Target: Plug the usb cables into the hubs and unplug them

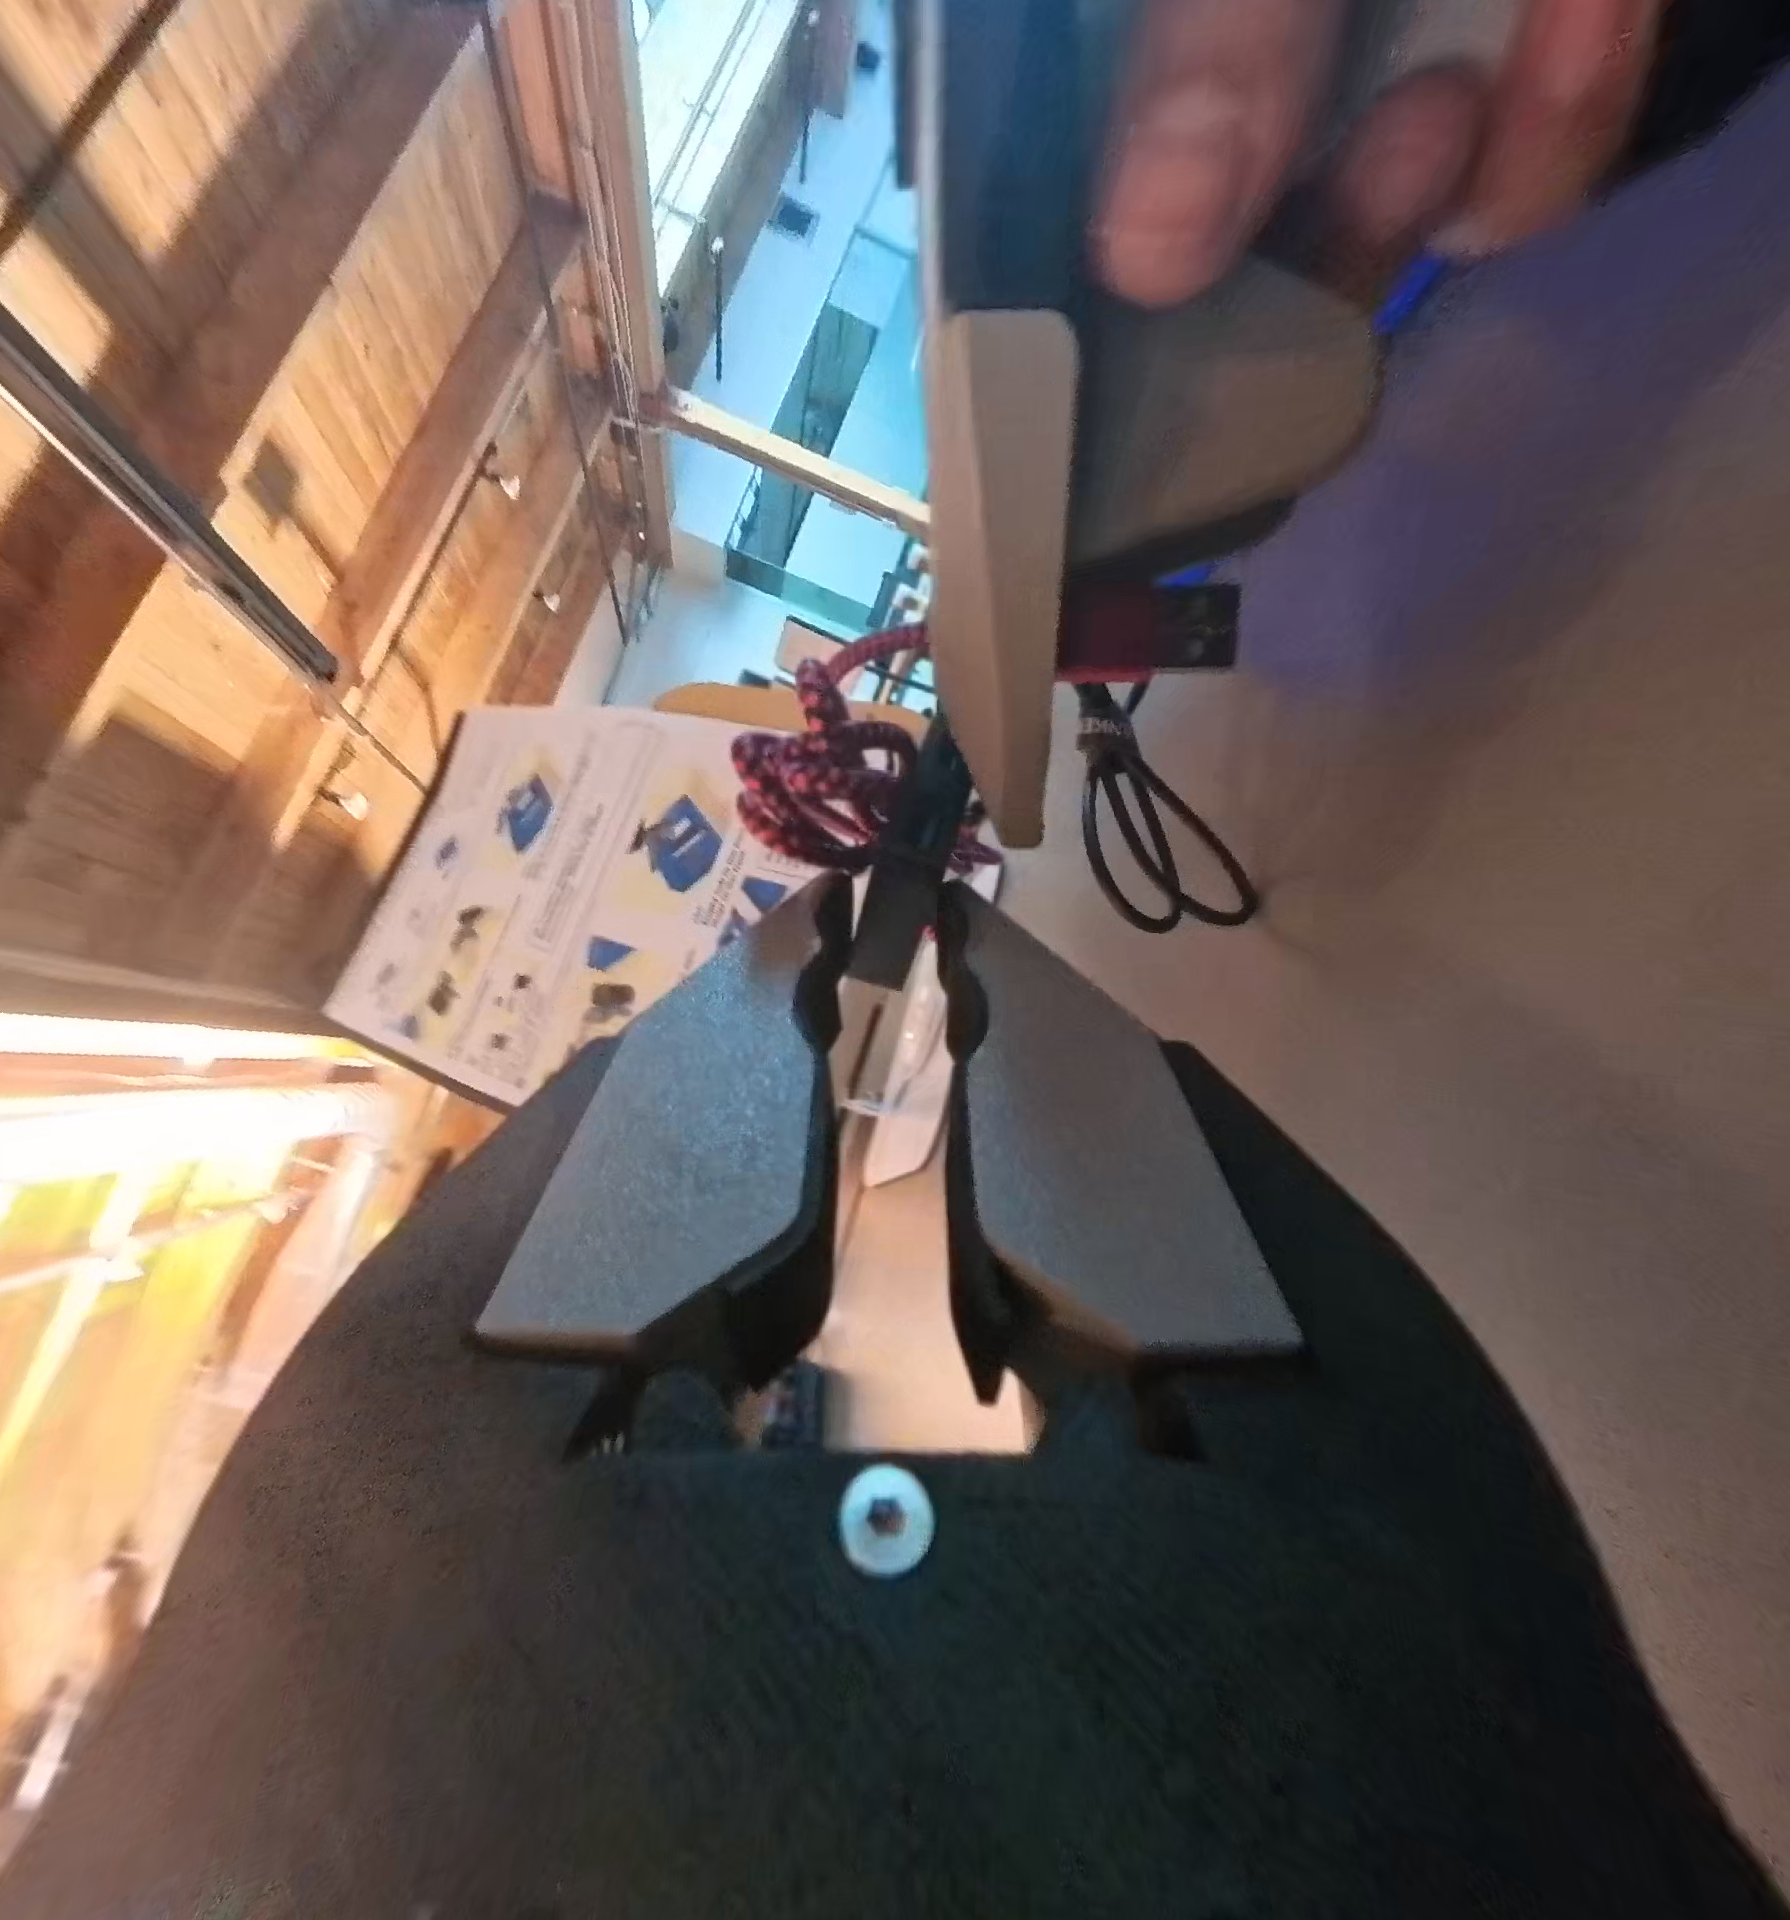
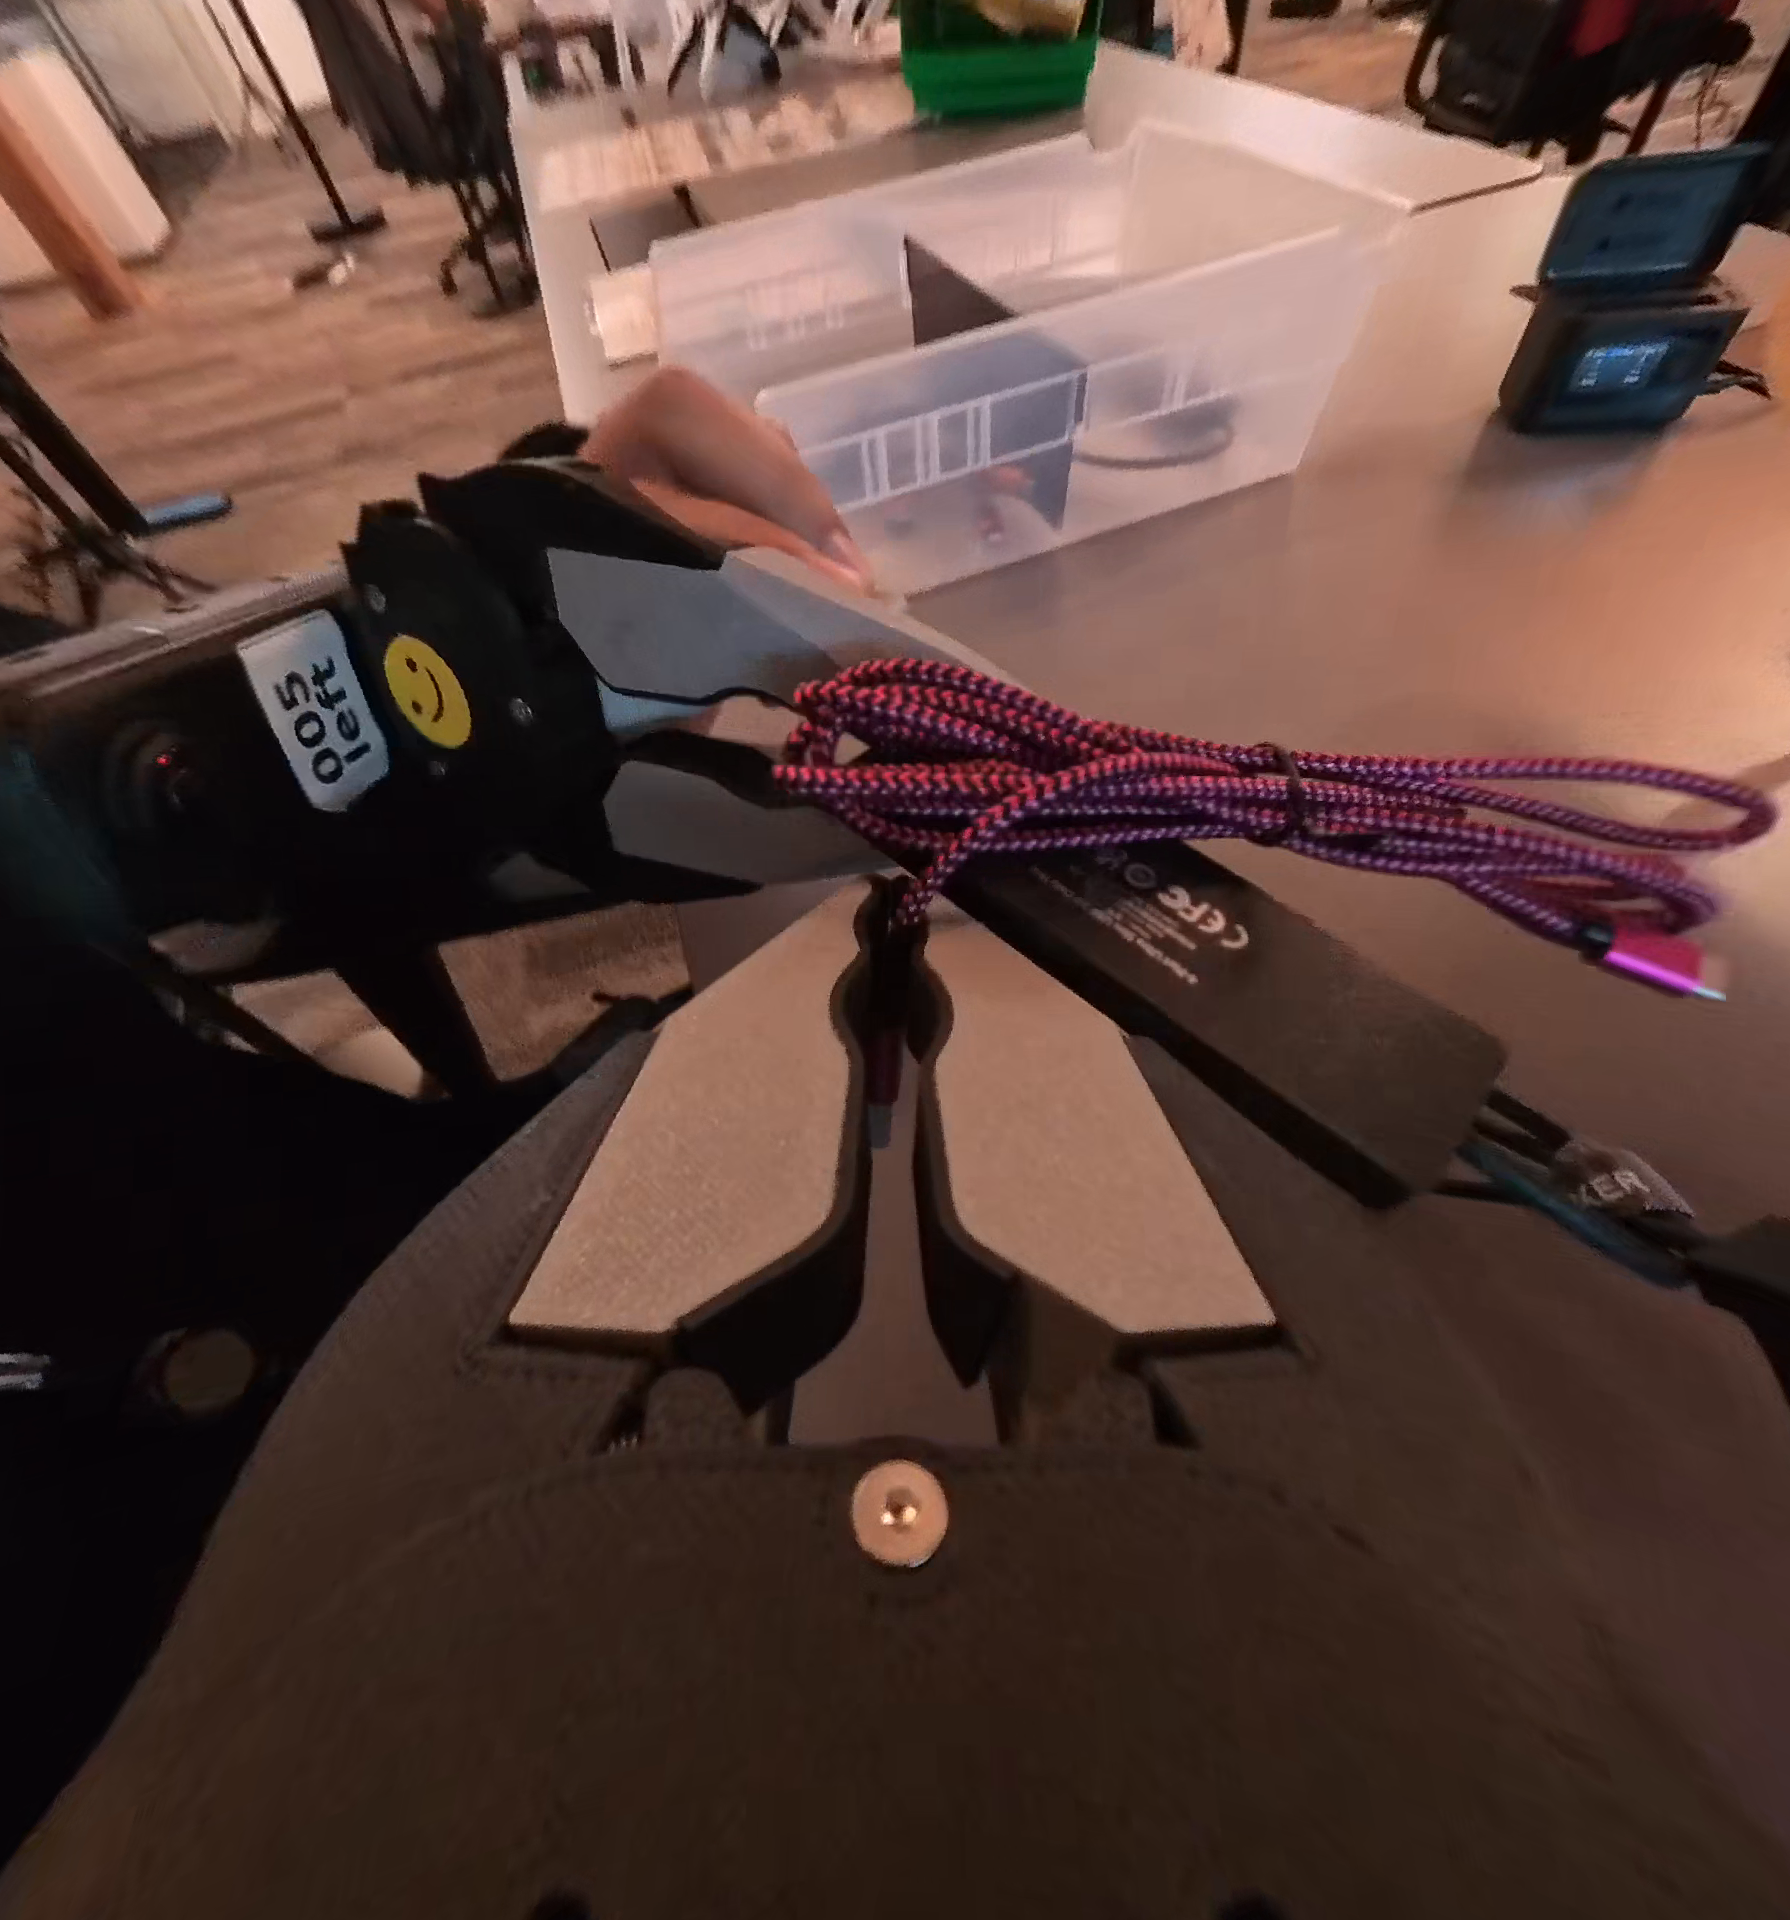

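Observation:
In the right wrist view my right gripper [image 2: 889,971] is shut on the red plug [image 2: 883,1060] of a red-and-purple braided USB cable [image 2: 1286,790]. The bundled cable lies over a black hub [image 2: 1234,966], and its magenta far plug [image 2: 1649,961] hangs free. The plug's metal tip seems to point back toward the camera, apart from the hub. My left gripper [image 2: 860,831] comes in from the left, shut on the hub's end. In the left wrist view my left gripper [image 1: 886,920] pinches the hub [image 1: 886,935] edge-on, with the braided cable [image 1: 829,790] beyond and the right gripper's finger [image 1: 1005,582] above.
Clear plastic bins [image 2: 974,343] stand at the back of the grey table [image 2: 1390,623]. An open black case with a small screen [image 2: 1618,364] stands at the back right. The hub's own black cable [image 1: 1171,852] trails in loops. A printed sheet [image 1: 558,883] lies beyond the left gripper.

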The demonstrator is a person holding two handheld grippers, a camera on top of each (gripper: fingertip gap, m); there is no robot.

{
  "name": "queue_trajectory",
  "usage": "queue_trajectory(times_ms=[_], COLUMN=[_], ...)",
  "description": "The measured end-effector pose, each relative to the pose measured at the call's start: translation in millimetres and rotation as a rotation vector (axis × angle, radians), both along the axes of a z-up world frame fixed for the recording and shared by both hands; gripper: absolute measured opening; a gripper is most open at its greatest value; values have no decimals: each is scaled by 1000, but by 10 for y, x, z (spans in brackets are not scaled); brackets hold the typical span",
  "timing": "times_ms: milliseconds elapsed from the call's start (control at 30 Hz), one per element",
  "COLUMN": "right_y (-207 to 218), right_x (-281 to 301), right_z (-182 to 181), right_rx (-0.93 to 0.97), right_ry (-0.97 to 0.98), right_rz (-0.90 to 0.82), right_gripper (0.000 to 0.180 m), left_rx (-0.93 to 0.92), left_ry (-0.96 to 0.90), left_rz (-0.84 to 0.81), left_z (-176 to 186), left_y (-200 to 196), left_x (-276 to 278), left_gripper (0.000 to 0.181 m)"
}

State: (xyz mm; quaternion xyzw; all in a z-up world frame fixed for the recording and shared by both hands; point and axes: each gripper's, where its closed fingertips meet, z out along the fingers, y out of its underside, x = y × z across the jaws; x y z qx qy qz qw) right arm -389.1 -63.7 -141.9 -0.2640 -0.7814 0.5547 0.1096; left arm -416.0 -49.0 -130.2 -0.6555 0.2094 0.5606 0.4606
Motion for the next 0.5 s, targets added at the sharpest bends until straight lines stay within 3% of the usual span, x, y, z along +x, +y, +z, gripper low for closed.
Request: queue_trajectory(times_ms=[33, 233, 333, 433, 500], right_y=[14, 200, 478, 1162, 1461], right_x=[-32, -186, -202, -206, -240], right_z=[18, 389, 781, 1054, 972], right_rx=[-31, -378, -789, -1292, -1405], right_ry=[-2, 32, 41, 87, 102], right_rz=[-13, -89, -113, -215, -340], right_gripper=[0, 0, 0, 0, 0], left_rx=[23, 122, 83, 25, -10], left_ry=[-38, -95, -121, -107, -86], left_rz=[5, 36, 30, 47, 56], left_z=[12, 131, 84, 15, -18], left_y=[-12, -78, -53, -40, -32], left_x=[-30, -129, -116, -125, -126], left_gripper=[14, 13, 12, 12, 11])
